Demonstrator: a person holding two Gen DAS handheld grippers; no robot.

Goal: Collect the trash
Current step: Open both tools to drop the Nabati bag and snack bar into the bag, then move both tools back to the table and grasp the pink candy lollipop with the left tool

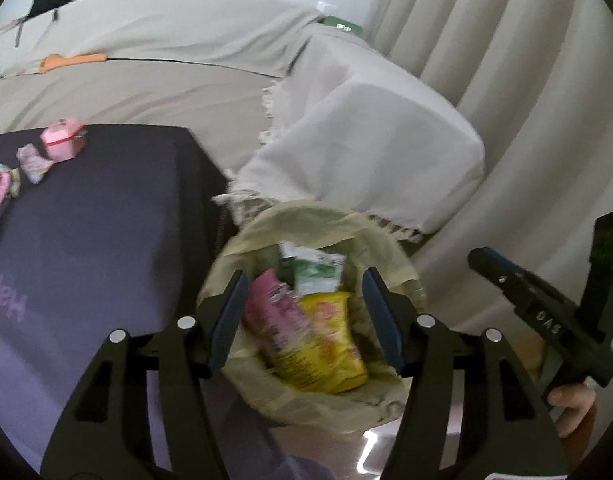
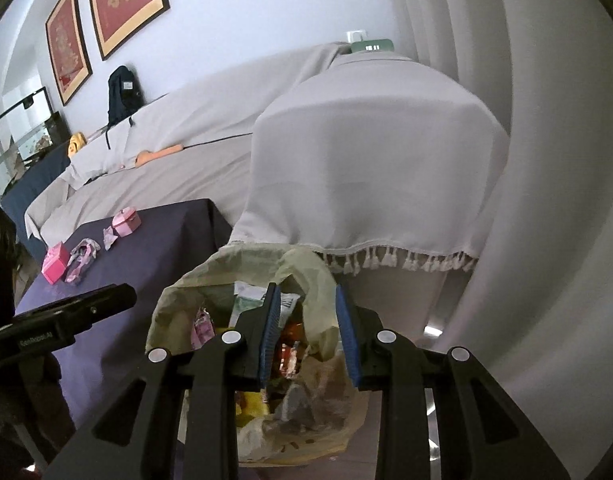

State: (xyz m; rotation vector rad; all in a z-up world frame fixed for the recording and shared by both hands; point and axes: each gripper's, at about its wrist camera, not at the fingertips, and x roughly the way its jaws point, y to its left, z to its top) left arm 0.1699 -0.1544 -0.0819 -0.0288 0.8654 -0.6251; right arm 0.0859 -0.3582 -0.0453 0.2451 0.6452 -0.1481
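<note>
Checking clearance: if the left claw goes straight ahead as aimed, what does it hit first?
Probably the yellow snack packet lying in the lined trash bin; the open left claw frames it, though depth is unclear.

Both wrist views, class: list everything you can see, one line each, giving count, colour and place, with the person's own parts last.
Trash bag: one, pale yellow-green, open, on the floor beside the table.
Wrappers in the bag: several; yellow, pink, green-white ones visible.
Table: one, dark purple cloth, left of the bag.
Pink boxes: two, on the table's far part.
Crumpled wrappers: two, pink-white, between the boxes.
Sofa: one, beige cover with tasselled throw, behind the bag.
Backpack: one, black, on the sofa back.
Framed pictures: three, red and gold, on the wall.
Curtain: pale, at right.
Left gripper: black, blue pads, jaws open over the bag.
Right gripper: same, jaws open, empty.
</note>
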